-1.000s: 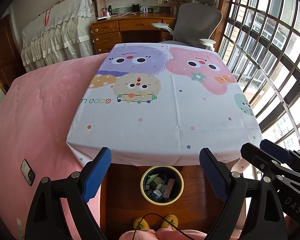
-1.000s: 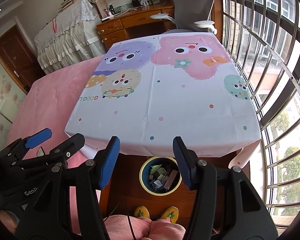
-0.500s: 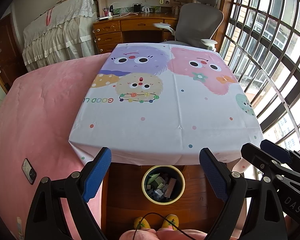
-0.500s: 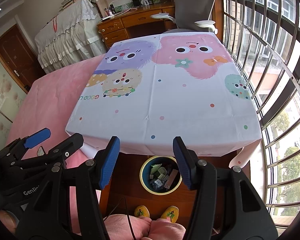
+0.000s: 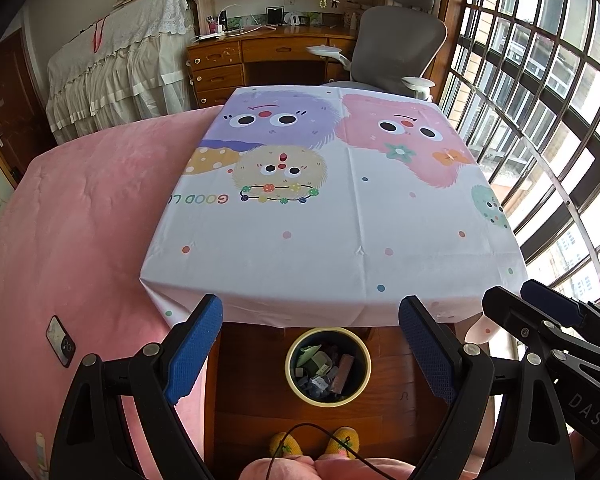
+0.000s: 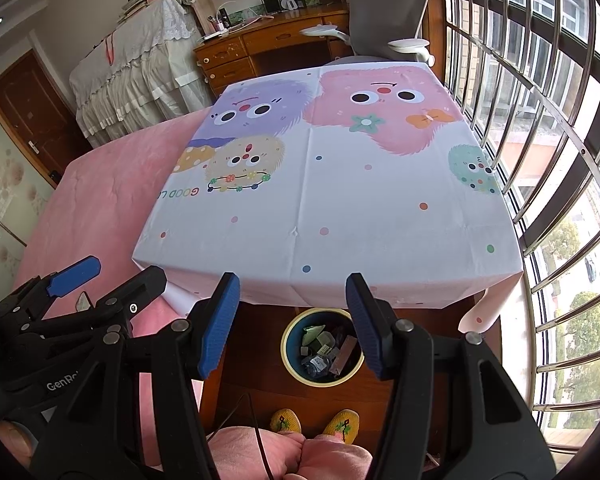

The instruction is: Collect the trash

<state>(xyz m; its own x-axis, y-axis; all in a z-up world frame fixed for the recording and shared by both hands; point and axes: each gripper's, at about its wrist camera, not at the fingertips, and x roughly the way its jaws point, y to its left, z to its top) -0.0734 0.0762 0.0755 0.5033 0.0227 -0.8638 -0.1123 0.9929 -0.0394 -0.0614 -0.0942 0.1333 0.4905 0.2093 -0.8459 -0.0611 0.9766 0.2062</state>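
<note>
We hold the left gripper (image 5: 310, 348) and right gripper (image 6: 292, 322) side by side, jaws wide apart, gripping nothing. Between the fingers, on the floor below, stands the bin (image 5: 327, 364) containing trash (image 5: 324, 364); individual items are hard to identify. Its far rim is hidden under the tablecloth (image 5: 340, 232). Beyond stands a chair (image 5: 396, 46).

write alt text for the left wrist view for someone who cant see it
An open left gripper with blue pads hangs over a round bin of trash on the wood floor, just in front of a table under a cartoon-monster cloth. The right gripper shows at the right edge, a pink bed on the left.
</note>
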